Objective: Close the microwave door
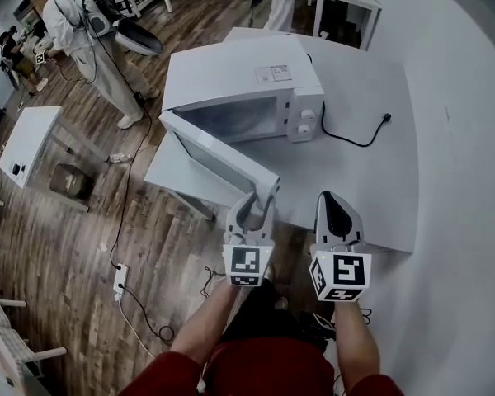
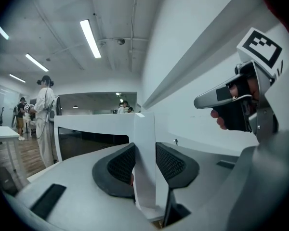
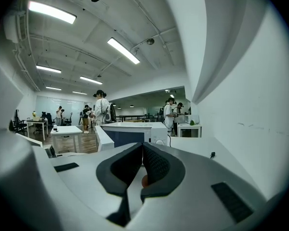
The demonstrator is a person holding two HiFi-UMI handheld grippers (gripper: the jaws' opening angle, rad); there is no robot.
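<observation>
**Two grippers at an open microwave point(image 1: 239, 85) door point(image 1: 219, 162)**

Left gripper point(image 2: 145, 153) is clamped on the door's free edge, one pad against each face. Right gripper point(image 3: 142, 148) has its jaws together with nothing between them. It hovers just right of the left one, over the near part of the tabletop point(image 1: 371, 188). The door stands swung wide toward the person, hinged at the microwave's left. The microwave sits on the tabletop, its cord point(image 1: 351, 141) lying loose to the right.

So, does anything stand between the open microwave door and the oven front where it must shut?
Nothing visible does. The gap between the door and the microwave front is clear, as far as the head view shows. The left gripper holds only the door's free edge.
</observation>
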